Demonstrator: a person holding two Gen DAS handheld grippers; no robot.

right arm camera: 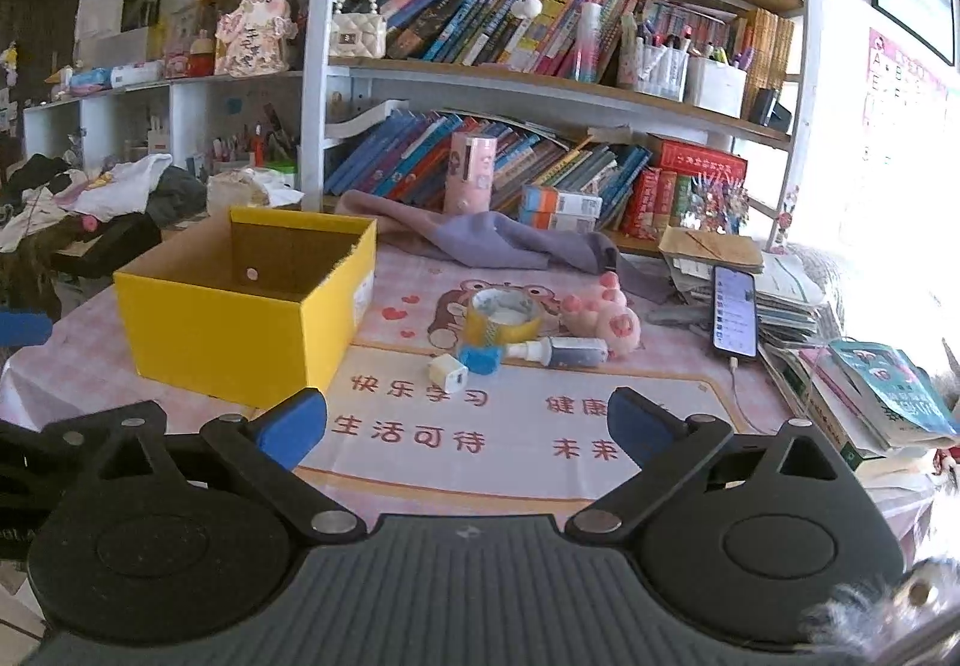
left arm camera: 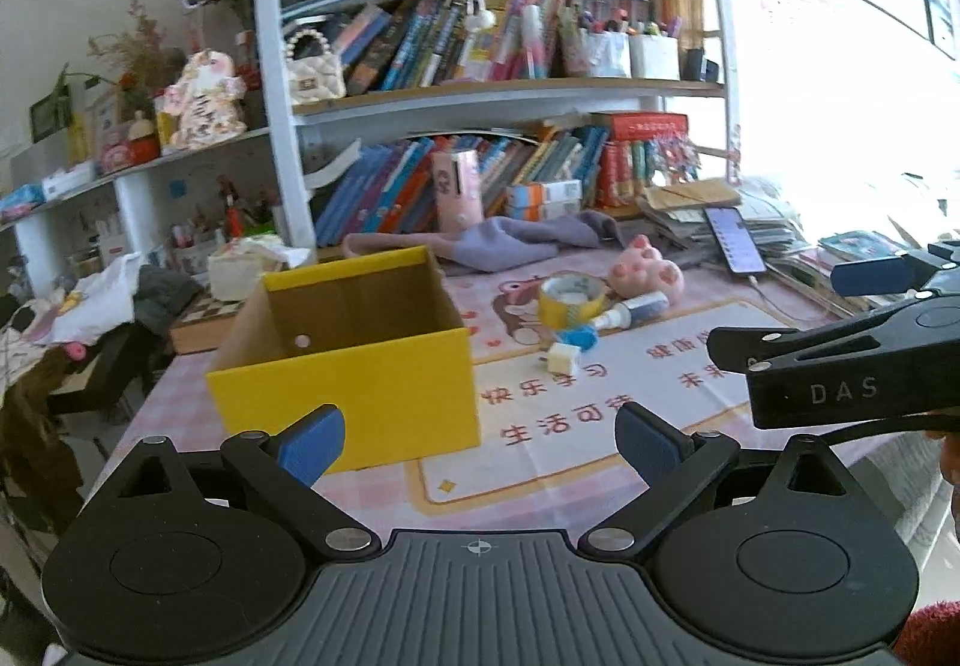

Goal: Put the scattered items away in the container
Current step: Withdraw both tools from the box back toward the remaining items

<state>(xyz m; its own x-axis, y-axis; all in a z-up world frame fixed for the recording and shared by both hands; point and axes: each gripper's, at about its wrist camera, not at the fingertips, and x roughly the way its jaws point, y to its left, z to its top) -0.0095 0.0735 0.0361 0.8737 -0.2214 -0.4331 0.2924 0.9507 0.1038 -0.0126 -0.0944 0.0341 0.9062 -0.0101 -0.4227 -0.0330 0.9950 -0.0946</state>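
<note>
One yellow box (right arm camera: 240, 318) stands open on the left of the worktop (right arm camera: 528, 462), and nothing can be seen in it. To its right lie five loose items in a tight cluster: one tape roll (right arm camera: 501, 317), one pink plush (right arm camera: 606, 319), one spray bottle (right arm camera: 558, 351), one blue piece (right arm camera: 480, 358) and one white charger (right arm camera: 447, 372). The charger lies nearest the box, just beside the blue piece; the bottle touches the plush. One phone (right arm camera: 734, 313) lies farther right, with a cable plugged in. Two hand-held grippers are in view: the left hand-held gripper (left arm camera: 479, 444) and the right hand-held gripper (right arm camera: 468, 426) both stand spread wide, nothing between their blue pads, both short of the items.
</note>
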